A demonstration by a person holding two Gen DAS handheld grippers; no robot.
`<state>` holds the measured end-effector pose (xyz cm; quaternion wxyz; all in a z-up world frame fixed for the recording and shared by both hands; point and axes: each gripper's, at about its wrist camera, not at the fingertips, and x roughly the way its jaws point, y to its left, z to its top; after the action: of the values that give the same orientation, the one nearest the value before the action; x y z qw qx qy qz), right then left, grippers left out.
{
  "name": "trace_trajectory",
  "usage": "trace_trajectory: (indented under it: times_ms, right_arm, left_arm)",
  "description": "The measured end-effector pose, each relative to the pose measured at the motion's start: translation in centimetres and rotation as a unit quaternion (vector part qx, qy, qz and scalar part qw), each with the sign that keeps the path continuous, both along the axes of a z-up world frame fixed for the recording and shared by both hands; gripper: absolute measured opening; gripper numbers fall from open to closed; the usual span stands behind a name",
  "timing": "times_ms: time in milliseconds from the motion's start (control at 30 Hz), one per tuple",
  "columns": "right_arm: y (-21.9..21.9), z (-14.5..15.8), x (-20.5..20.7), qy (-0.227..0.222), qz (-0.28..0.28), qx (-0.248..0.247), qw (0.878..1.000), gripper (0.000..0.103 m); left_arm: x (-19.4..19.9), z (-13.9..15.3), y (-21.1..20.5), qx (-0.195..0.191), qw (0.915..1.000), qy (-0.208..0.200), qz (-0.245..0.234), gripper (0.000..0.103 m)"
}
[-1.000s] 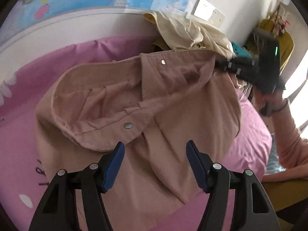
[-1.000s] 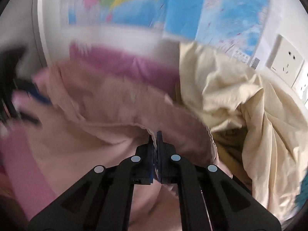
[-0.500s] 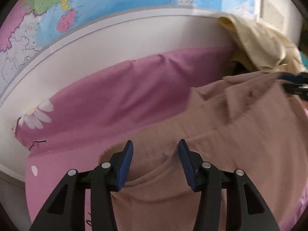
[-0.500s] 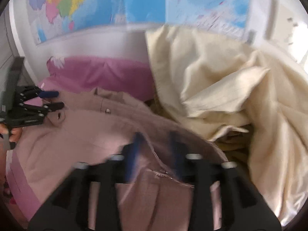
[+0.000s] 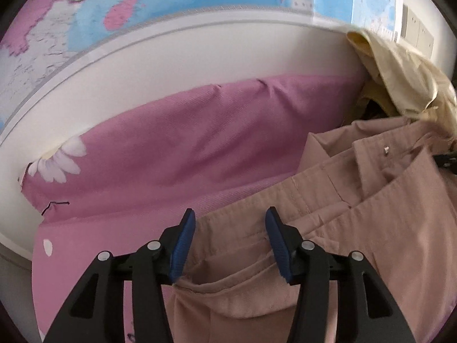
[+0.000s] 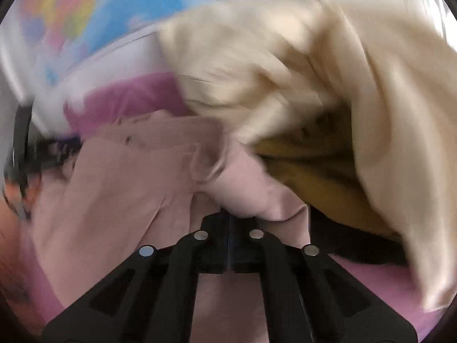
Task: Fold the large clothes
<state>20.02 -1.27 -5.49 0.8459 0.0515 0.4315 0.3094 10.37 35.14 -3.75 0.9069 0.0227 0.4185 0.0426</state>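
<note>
A large tan garment [image 5: 371, 228] with snap buttons lies spread on the pink bed sheet [image 5: 200, 143]. My left gripper [image 5: 230, 240] is at its left edge. The jaws are opening, a strip of the hem lies between the blue pads, and they do not press it. In the blurred right wrist view the same tan garment [image 6: 128, 185] stretches left. My right gripper [image 6: 230, 220] is shut, with a bunched fold of the fabric at its fingertips. The left gripper [image 6: 42, 154] shows at the far left of that view, held by a hand [image 6: 17, 197].
A crumpled cream garment [image 5: 400, 80] is heaped against the wall at the right, and the cream garment [image 6: 285, 71] lies over a mustard cloth [image 6: 314, 165]. A world map [image 5: 200, 0] and wall sockets [image 5: 417, 31] are behind the bed.
The left gripper swung from the middle of the garment to its left edge and its jaws narrowed. The right gripper opened, dropped lower and shut again on the fabric.
</note>
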Motion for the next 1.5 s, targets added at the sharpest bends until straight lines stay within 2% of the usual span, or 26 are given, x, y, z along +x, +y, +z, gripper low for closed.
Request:
trace_trajectory:
  times_ms: [67,100,133,167,200,233,267,367,433,533,600,667,800,900,933,967,1000,1067,1100,1200,1300,1333,1400,1433,1467,1500]
  right_arm:
    - [-1.3,0.1,0.2,0.030,-0.010,0.039,0.999,0.000]
    - [-1.6,0.5,-0.2,0.027,-0.011,0.040,0.999,0.000]
    - [-2.2,1.4,-1.3,0.016,-0.009,0.042,0.999,0.006]
    - [-2.7,2.1,-2.3,0.010,-0.002,0.048,0.999,0.024]
    - [-3.1,2.6,-3.3,0.008,0.006,0.054,0.999,0.035]
    - [-3.9,3.5,-5.1,-0.009,0.008,0.053,0.999,0.059]
    - [-4.5,4.2,-6.4,-0.024,0.005,0.045,0.999,0.069]
    - [-7.0,4.2,-9.3,-0.016,0.001,0.053,0.998,0.077]
    - [-8.8,2.5,-11.1,0.019,-0.011,0.075,0.997,0.082]
    - [-9.5,-0.4,-12.2,0.061,-0.035,0.090,0.993,0.086]
    - [-10.1,-2.1,-12.6,0.087,-0.044,0.115,0.989,0.086]
    - [-9.7,-3.0,-12.6,0.099,-0.046,0.125,0.986,0.086]
    - [-7.8,-2.7,-12.9,0.063,-0.029,0.113,0.991,0.093]
    - [-5.6,-2.9,-12.5,0.049,-0.010,0.108,0.993,0.084]
    - [-5.0,-3.0,-12.3,0.047,-0.004,0.101,0.994,0.071]
    - [-4.5,-3.2,-12.0,0.062,0.008,0.109,0.992,0.029]
    - [-4.7,-3.3,-11.8,0.082,0.013,0.142,0.986,0.014]
    - [-5.5,-2.6,-12.5,0.073,0.019,0.148,0.986,0.010]
    - [-5.7,-1.9,-13.1,0.067,0.028,0.157,0.985,0.009]
    - [-7.4,1.2,-15.9,0.056,0.058,0.200,0.977,0.007]
    - [-9.0,1.9,-17.9,0.051,0.057,0.191,0.979,0.007]
    - [-9.4,1.1,-18.2,0.061,0.051,0.168,0.983,0.010]
    - [-9.6,-1.0,-17.9,0.096,0.019,0.109,0.989,0.024]
    - [-9.9,-1.8,-17.9,0.101,0.008,0.089,0.991,0.032]
    - [-10.1,-2.0,-17.8,0.096,-0.013,0.066,0.993,0.047]
    - [-10.4,-1.6,-17.8,0.078,-0.034,0.045,0.995,0.056]
  left_arm:
    - [-2.0,1.0,0.6,-0.018,0.9996,-0.020,0.003,0.056]
    - [-3.1,1.5,0.9,-0.025,0.9993,-0.029,0.003,0.056]
    - [-4.3,2.0,1.2,-0.034,0.9987,-0.038,0.002,0.056]
    - [-6.3,2.6,1.6,-0.040,0.9980,-0.049,0.006,0.059]
    - [-7.6,2.7,2.1,-0.039,0.9977,-0.054,0.013,0.068]
    - [-9.5,2.8,2.9,-0.043,0.9969,-0.061,0.023,0.071]
    - [-10.7,2.7,3.6,-0.053,0.9963,-0.062,0.027,0.072]
    - [-15.0,1.7,5.1,-0.102,0.9923,-0.056,0.044,0.072]
    - [-17.5,0.5,5.9,-0.148,0.9866,-0.047,0.049,0.072]
    - [-19.3,-1.1,5.2,-0.188,0.9811,-0.030,0.036,0.072]
    - [-20.0,-2.1,4.2,-0.188,0.9815,-0.019,0.030,0.074]
    - [-19.8,-3.1,3.4,-0.209,0.9778,-0.007,0.018,0.082]
    - [-18.4,-4.3,1.4,-0.212,0.9772,-0.003,-0.007,0.084]
    - [-17.4,-4.9,-0.2,-0.194,0.9808,-0.010,-0.017,0.084]
    - [-17.2,-4.9,-0.4,-0.191,0.9814,-0.013,-0.015,0.077]
    - [-16.9,-4.9,-0.6,-0.187,0.9822,-0.016,-0.009,0.069]
    - [-16.8,-4.9,-0.6,-0.191,0.9814,-0.015,-0.004,0.042]
    - [-17.1,-4.2,0.0,-0.236,0.9715,-0.018,-0.005,0.022]
    - [-17.6,-3.5,0.1,-0.240,0.9705,-0.027,-0.004,0.018]
    - [-20.4,-0.7,0.5,-0.257,0.9645,-0.056,-0.020,0.015]
    - [-23.0,0.7,0.8,-0.276,0.9580,-0.058,-0.050,0.017]
    - [-23.5,0.5,0.7,-0.277,0.9578,-0.050,-0.058,0.024]
    - [-23.8,-0.8,0.5,-0.241,0.9692,-0.013,-0.047,0.039]
    - [-23.8,-1.3,0.7,-0.229,0.9726,-0.002,-0.038,0.039]
    - [-23.7,-1.8,0.9,-0.212,0.9768,0.007,-0.026,0.040]
    - [-23.6,-1.9,1.2,-0.197,0.9803,0.005,-0.010,0.047]
